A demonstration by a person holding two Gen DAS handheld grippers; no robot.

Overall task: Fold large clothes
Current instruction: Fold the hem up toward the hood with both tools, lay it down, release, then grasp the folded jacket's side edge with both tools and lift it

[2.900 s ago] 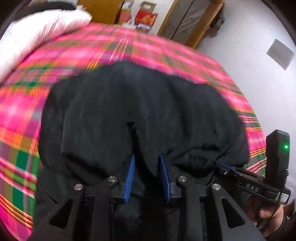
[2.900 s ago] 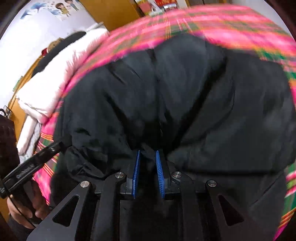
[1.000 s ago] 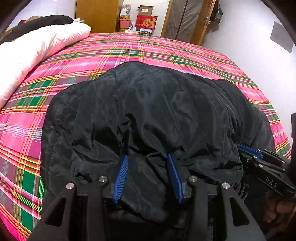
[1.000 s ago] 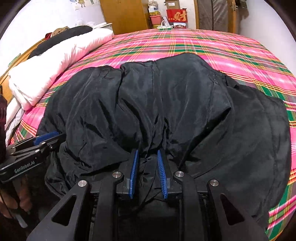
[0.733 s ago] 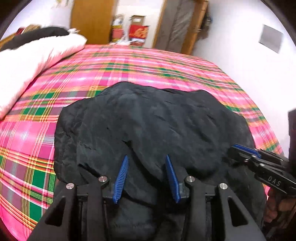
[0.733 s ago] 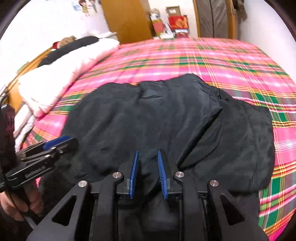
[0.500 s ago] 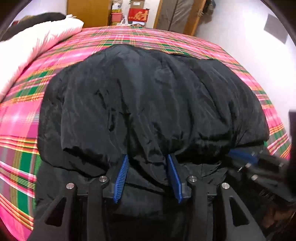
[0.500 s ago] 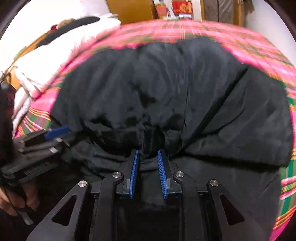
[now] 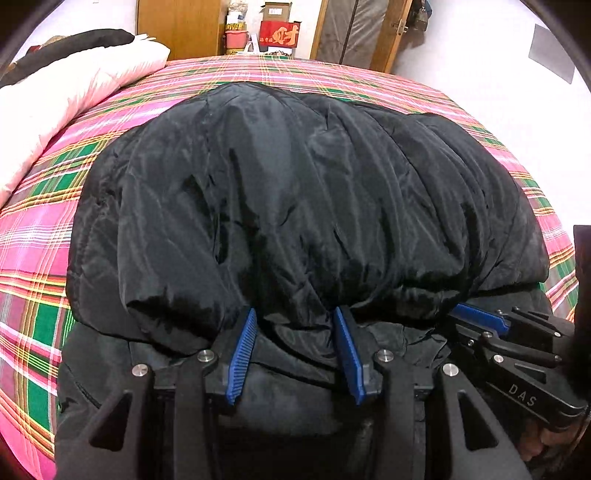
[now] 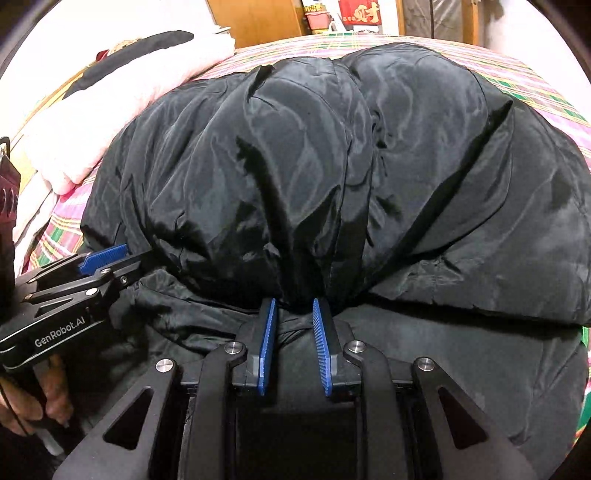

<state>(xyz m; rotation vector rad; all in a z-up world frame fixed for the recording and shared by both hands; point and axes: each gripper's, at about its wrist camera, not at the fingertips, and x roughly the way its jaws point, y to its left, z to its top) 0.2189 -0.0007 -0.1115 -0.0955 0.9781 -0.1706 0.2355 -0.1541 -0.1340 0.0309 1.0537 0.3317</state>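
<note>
Both claws grip the black jacket (image 9: 295, 192), lying crosswise.

The black jacket (image 9: 295, 206) hides most of the plaid bedspread (image 9: 33, 236) beneath.

One black coat (image 9: 295, 192) on one bed with a plaid cover (image 9: 40, 236). Two grippers: left gripper (image 9: 295, 350), right gripper (image 10: 294, 343). One white quilt (image 9: 74, 88). One red box (image 9: 279, 33) by the wall. One hand (image 10: 33, 391) in sight.
</note>
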